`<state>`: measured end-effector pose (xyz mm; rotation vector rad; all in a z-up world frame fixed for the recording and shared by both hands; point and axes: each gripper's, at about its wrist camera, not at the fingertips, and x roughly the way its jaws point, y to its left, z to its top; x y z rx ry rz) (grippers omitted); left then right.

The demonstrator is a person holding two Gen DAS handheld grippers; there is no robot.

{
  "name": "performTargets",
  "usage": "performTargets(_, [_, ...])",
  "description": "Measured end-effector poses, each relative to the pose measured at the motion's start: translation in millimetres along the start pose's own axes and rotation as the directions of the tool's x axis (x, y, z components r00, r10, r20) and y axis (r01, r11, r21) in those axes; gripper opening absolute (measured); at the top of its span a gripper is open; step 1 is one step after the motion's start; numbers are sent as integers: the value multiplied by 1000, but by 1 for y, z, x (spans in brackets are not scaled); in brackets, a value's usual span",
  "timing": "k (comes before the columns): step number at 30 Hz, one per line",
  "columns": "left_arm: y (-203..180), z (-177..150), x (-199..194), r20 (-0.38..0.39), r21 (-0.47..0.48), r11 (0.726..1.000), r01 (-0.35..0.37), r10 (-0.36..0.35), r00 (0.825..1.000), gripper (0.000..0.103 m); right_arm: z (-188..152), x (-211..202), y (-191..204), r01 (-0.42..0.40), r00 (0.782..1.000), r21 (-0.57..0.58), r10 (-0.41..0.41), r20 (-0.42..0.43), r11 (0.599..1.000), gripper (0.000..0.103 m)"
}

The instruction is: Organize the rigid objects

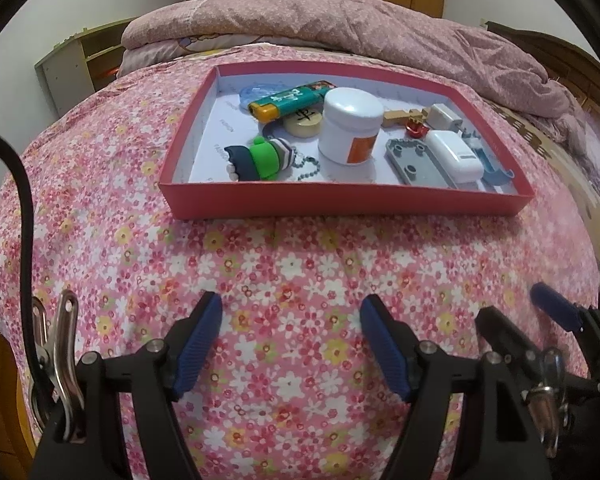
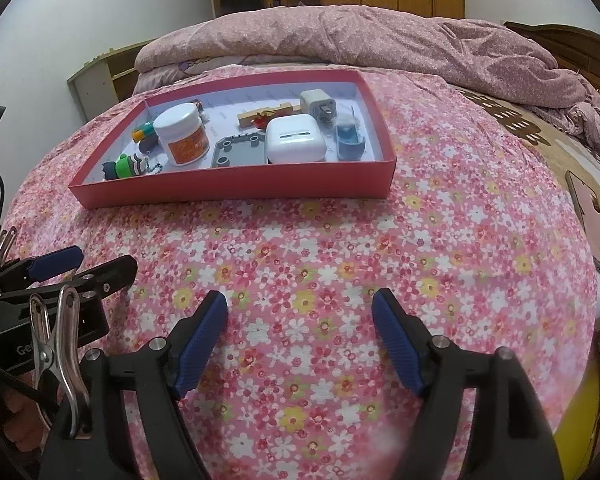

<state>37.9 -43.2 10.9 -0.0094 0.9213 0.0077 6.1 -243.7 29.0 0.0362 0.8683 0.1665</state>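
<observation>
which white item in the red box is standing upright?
The white jar with the orange label, mid-box. The white earbud case and white charger plug both lie flat.

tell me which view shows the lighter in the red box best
The left wrist view: the green lighter with its orange end lies in full sight behind the white jar. In the right wrist view that jar hides most of it, leaving only its orange end.

Even soft indoor light, faint shadows, strong fisheye bending with dark vignetted corners, slightly soft focus, mild compression noise.
</observation>
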Motion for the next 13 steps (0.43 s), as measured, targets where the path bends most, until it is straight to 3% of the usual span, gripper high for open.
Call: performTargets(13, [0, -1, -1, 3, -8, 1000, -4, 4, 1000, 77, 0, -1, 0, 4, 1000, 2, -4, 2, 1000, 77])
